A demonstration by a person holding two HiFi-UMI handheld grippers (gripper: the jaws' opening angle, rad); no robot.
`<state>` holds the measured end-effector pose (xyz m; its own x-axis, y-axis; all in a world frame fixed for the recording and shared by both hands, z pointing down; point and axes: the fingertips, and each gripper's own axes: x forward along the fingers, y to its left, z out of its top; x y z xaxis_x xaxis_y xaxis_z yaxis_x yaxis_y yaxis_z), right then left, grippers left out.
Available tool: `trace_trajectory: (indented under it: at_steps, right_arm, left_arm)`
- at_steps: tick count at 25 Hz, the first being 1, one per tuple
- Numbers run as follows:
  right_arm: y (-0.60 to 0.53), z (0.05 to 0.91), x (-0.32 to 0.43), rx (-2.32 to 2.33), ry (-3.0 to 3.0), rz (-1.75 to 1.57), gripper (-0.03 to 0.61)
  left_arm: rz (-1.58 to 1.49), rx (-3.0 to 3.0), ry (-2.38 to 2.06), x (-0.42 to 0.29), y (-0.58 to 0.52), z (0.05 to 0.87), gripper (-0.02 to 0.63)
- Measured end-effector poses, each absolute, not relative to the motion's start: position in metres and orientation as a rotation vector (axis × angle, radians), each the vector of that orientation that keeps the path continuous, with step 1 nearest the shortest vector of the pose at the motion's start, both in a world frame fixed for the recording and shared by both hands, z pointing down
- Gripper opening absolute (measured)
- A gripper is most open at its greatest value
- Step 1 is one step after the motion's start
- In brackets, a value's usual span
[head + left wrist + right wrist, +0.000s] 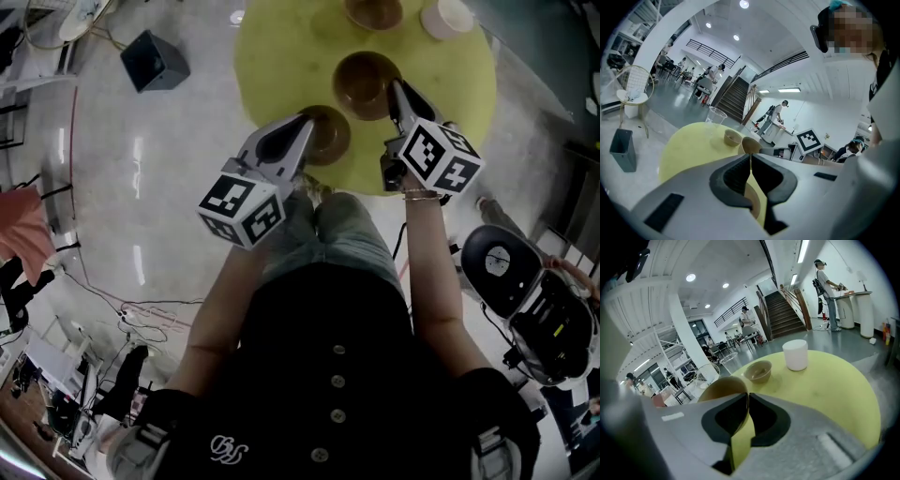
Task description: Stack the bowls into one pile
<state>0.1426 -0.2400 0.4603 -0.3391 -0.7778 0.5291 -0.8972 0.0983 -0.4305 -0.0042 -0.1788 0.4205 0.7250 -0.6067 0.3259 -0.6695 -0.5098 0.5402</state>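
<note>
In the head view two brown bowls sit near the front of the round yellow table [469, 84]. My left gripper [306, 120] is shut on the rim of the nearer bowl [328, 136]. My right gripper [397, 86] is shut on the right rim of the larger bowl [364, 80]. A third bowl [373, 11] stands farther back. In the left gripper view the jaws [750, 157] pinch a thin tan rim [757, 201]. In the right gripper view the jaws [747, 397] grip a tan bowl [723, 386], which tilts; the third bowl [758, 371] rests on the table beyond.
A white cup [447, 17] stands at the table's back right, and it is beside the third bowl in the right gripper view [795, 355]. A clear plastic cup [715, 116] stands at the far edge. On the floor are a dark box [155, 60], left, and equipment [525, 281], right.
</note>
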Motion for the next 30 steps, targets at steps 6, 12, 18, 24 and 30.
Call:
trace_trajectory:
  at_steps: [6, 12, 18, 24, 30]
  right_arm:
    - [-0.221, 0.442, 0.124, 1.623, -2.247, 1.049, 0.019]
    - [-0.199, 0.43, 0.096, 1.514, -2.3, 1.024, 0.02]
    - [-0.178, 0.437, 0.068, 1.383, -2.296, 1.028, 0.02]
    - [-0.156, 0.458, 0.056, 1.325, -2.254, 1.041, 0.02]
    - [-0.154, 0.483, 0.054, 1.291, -2.186, 1.073, 0.02]
  left_arm:
    - [0.123, 2.315, -0.958, -0.016, -0.175, 0.403, 0.02]
    - [0.129, 2.346, -0.962, -0.023, -0.171, 0.39, 0.02]
    - [0.135, 2.325, -0.983, -0.035, -0.17, 0.39, 0.02]
    - [0.164, 2.302, -0.98, -0.042, -0.154, 0.403, 0.02]
    - [0.224, 2.271, -0.923, -0.037, -0.145, 0.423, 0.02]
